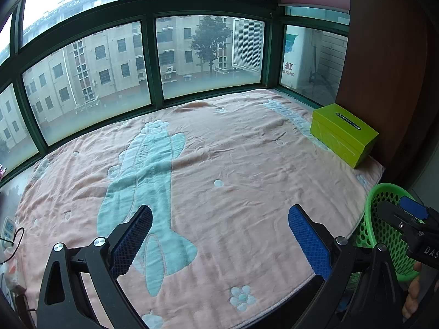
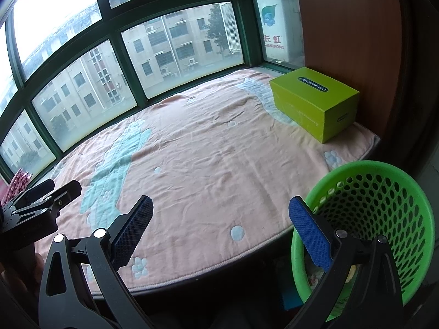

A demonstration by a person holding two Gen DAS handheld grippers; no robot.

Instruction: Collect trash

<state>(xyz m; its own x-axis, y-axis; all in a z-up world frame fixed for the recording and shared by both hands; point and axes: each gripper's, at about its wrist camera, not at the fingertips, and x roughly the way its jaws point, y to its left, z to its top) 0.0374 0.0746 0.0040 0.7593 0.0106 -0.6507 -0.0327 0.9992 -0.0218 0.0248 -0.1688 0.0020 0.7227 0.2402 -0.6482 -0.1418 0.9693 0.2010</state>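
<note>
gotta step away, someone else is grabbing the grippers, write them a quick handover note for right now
Left gripper: open, holding nothing, above the near part of the pink blanket.
Right gripper: open, holding nothing, at the blanket's near edge beside the green basket.
Basket: off the blanket's near right corner, with some bits visible at the bottom.
Green box: shut, at the far right of the blanket by the wooden panel.
Done: no loose trash shows on the blanket.
Left: probably little; check whether the box counts as trash and scan outside these views.
</note>
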